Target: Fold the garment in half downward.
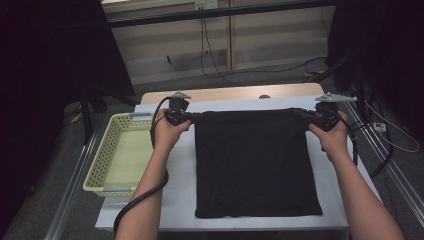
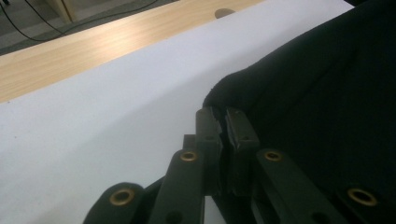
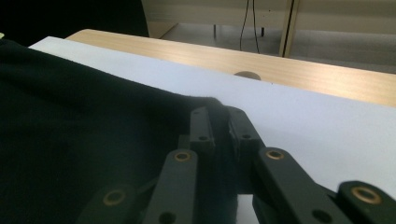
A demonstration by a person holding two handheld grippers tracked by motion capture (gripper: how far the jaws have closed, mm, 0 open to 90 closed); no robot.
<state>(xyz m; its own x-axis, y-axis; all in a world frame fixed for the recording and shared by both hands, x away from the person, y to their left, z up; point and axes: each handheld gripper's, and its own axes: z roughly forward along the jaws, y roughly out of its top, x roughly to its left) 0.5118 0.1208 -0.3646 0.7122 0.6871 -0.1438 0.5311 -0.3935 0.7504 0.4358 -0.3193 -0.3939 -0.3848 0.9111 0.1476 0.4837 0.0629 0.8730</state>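
A black cloth [image 1: 255, 160] lies spread flat on the white table top [image 1: 180, 165], roughly square. My left gripper [image 1: 186, 117] is shut on its far left corner, and my right gripper [image 1: 306, 116] is shut on its far right corner. The far edge is pulled taut between them. In the left gripper view the jaws [image 2: 223, 122] pinch the black cloth [image 2: 317, 93] at its corner. The right gripper view has the jaws [image 3: 217, 116] closed on the black cloth [image 3: 84, 130] the same way.
A pale yellow perforated basket [image 1: 102, 157] stands at the table's left side. A strip of bare wood [image 1: 230, 93] runs along the far edge. Cables trail over the floor behind and to the right. Dark stands flank both sides.
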